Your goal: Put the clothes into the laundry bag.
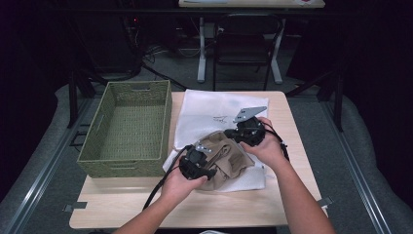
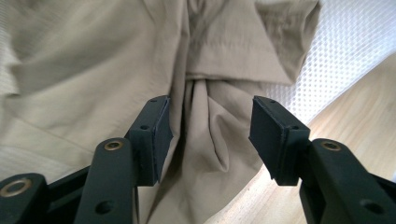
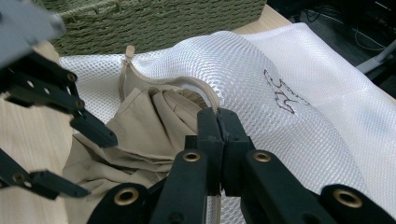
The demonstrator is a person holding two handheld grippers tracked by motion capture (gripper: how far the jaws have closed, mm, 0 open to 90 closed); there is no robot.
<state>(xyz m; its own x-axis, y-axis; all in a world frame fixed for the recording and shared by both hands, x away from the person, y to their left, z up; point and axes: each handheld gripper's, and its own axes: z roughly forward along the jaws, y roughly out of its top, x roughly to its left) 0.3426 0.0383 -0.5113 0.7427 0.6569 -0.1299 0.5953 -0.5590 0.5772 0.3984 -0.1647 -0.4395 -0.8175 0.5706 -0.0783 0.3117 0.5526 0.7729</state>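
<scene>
**Two handheld grippers working at a mesh bag and tan garment**

A person is holding the right gripper (image 3: 218,122) with its fingers pinched closed on the zippered edge of a white mesh bag (image 3: 299,74). The left gripper (image 2: 210,135) is hovering with fingers spread open over a crumpled tan garment (image 2: 93,60) lying partly on the bag, mid-tabletop (image 1: 146,204). A green woven basket (image 1: 127,127) is sitting just left.

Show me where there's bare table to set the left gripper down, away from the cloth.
Bare wood runs along the near edge of the table, below the green basket and the white mesh bag. A thin strip lies right of the bag. The middle is crowded: the khaki garment, left gripper, right gripper.
</scene>
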